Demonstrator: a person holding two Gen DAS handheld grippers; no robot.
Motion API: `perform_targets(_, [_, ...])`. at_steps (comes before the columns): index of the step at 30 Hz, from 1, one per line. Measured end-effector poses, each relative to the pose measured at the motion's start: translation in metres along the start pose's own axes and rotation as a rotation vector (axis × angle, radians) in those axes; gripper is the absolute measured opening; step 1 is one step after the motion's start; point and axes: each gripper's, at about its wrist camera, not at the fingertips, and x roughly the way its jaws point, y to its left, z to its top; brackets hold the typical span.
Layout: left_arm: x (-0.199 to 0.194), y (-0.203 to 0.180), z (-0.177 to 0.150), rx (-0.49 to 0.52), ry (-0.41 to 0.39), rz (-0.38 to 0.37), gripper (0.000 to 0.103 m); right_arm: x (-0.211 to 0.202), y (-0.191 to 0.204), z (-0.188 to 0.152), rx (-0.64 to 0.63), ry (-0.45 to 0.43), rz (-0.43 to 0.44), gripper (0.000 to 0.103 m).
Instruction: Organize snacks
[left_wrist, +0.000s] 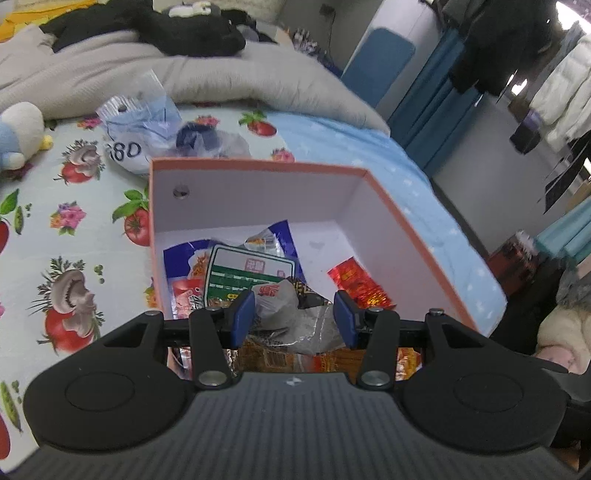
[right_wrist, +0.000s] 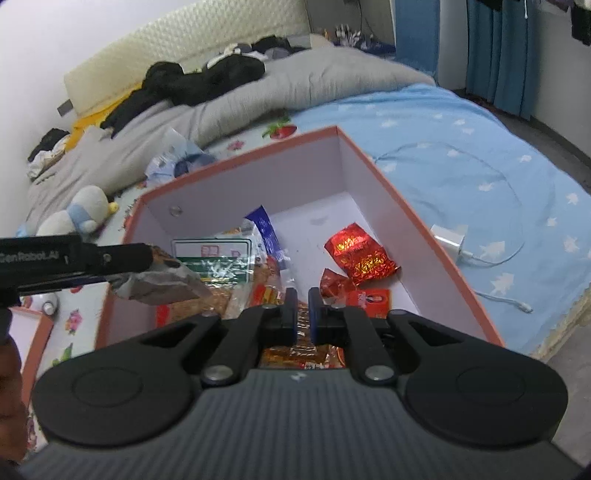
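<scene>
Holding snack packets (right_wrist: 229, 266), orange box (right_wrist: 424, 236) (white inside), red packet (right_wrist: 360, 254)

Soft, even indoor light fills both fisheye views, with bright window glare (left_wrist: 576, 14) at the left view's top right corner, strongly curved edges, mild motion blur throughout, sharp glints on the red foil packet (right_wrist: 360, 254) and only faint shadows inside the box (right_wrist: 417, 229).
</scene>
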Motion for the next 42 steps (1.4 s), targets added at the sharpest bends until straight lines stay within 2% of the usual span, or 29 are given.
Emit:
perform_targets(4, [0.019,0.004,0.003,-0.010,0.030,0.008,0.055,0.014,0.000,0.001,0.005,0.019,0.006,0.009])
perform_targets(5, [0.021,0.006,0.004,-0.011,0.033,0.005,0.058,0.015,0.000,0.002,0.007,0.023,0.008,0.009])
perform_targets(6, [0.022,0.007,0.005,-0.015,0.035,0.006,0.067,0.017,0.001,0.003,0.008,0.025,0.010,0.009])
perform_targets(8, [0.020,0.008,0.006,-0.022,0.024,0.015,0.078,0.016,0.001,0.004,0.010,0.026,0.014,0.009])
perform_targets(13, [-0.006,0.005,0.011,0.005,-0.028,0.018,0.078,0.001,0.004,0.007,0.016,-0.001,0.018,0.009])
perform_targets(20, [-0.065,-0.005,0.009,0.032,-0.112,0.005,0.078,-0.051,0.015,0.010,0.011,-0.088,0.033,0.010])
perform_targets(29, [-0.143,-0.019,-0.016,0.080,-0.195,-0.014,0.078,-0.117,0.031,-0.005,-0.004,-0.187,0.034,0.012])
perform_targets(30, [-0.150,-0.021,-0.021,0.090,-0.202,-0.014,0.078,-0.122,0.033,-0.008,-0.010,-0.195,0.021,0.016])
perform_targets(31, [-0.157,-0.022,-0.026,0.097,-0.208,-0.016,0.078,-0.127,0.035,-0.010,-0.013,-0.200,0.013,0.025])
perform_targets(33, [-0.171,-0.023,-0.037,0.099,-0.216,-0.028,0.078,-0.138,0.035,-0.016,0.002,-0.214,0.008,0.083])
perform_targets(34, [-0.177,-0.022,-0.042,0.099,-0.221,-0.031,0.078,-0.143,0.034,-0.019,0.010,-0.231,0.005,0.092])
perform_targets(38, [-0.202,-0.021,-0.062,0.105,-0.238,-0.032,0.078,-0.163,0.034,-0.032,0.006,-0.251,-0.022,0.091])
perform_targets(42, [-0.226,-0.022,-0.083,0.120,-0.260,-0.029,0.078,-0.184,0.037,-0.046,-0.005,-0.279,-0.013,0.091])
